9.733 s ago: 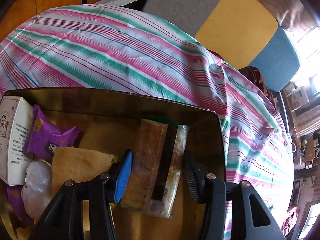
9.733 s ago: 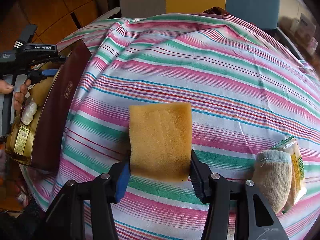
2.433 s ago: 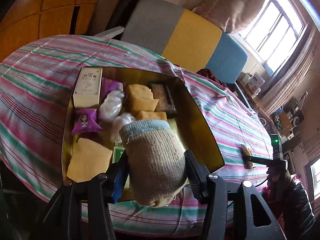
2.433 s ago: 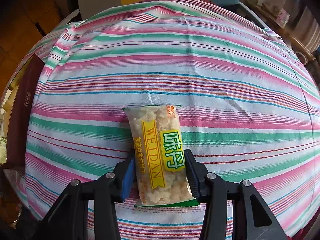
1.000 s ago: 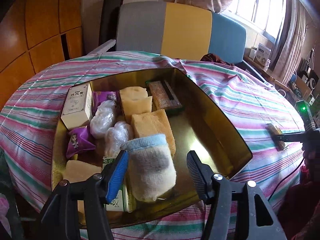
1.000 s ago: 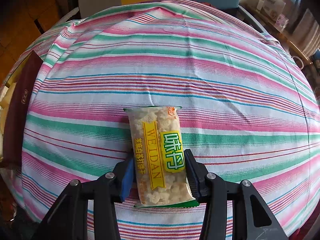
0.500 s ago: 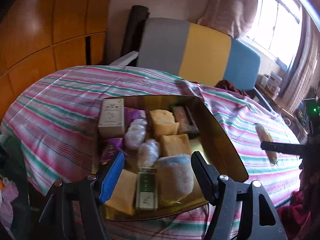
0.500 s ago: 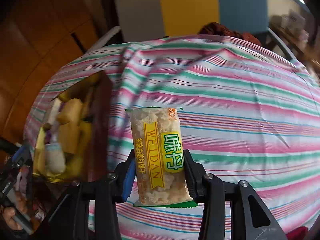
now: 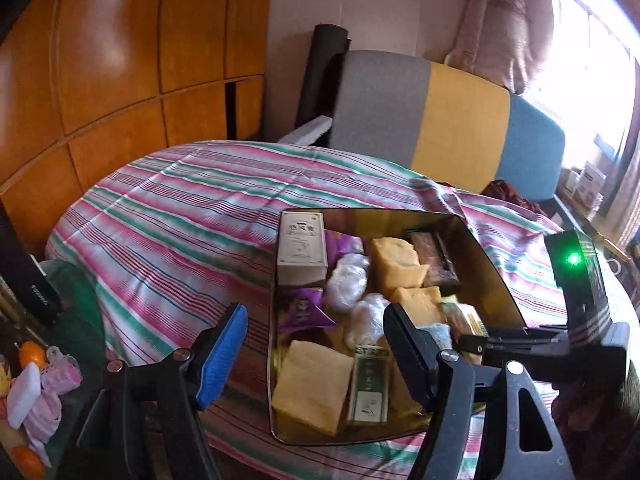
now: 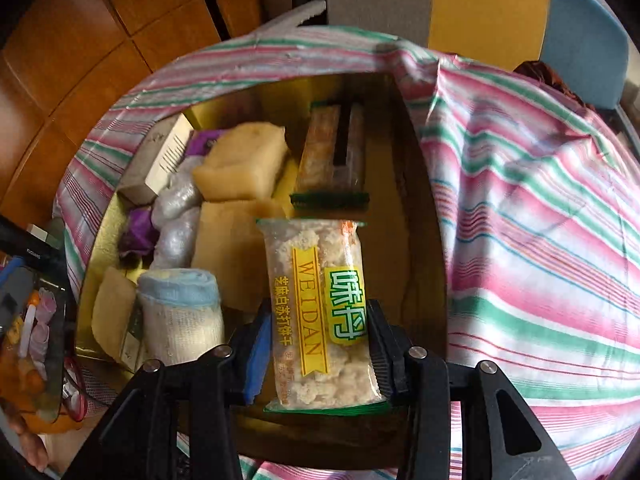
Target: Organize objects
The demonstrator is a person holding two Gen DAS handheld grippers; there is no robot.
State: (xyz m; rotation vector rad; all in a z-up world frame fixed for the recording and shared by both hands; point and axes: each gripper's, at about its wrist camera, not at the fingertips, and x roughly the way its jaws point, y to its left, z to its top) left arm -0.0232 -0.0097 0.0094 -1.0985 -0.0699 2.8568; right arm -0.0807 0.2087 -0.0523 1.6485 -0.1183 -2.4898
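Bare gold tray floor (image 10: 384,240) along the right wall; sponges (image 10: 240,168) and rolled sock (image 10: 180,316) crowd the left.

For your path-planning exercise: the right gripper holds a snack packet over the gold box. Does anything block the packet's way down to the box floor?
Nothing visible blocks it. The right gripper holds the snack packet over a bare strip of the gold box. The yellow sponge and rolled sock lie to its left, another packet beyond it.

A home living room: striped tablecloth (image 9: 192,216), colour-block sofa (image 9: 440,116), curtained window (image 9: 580,40)
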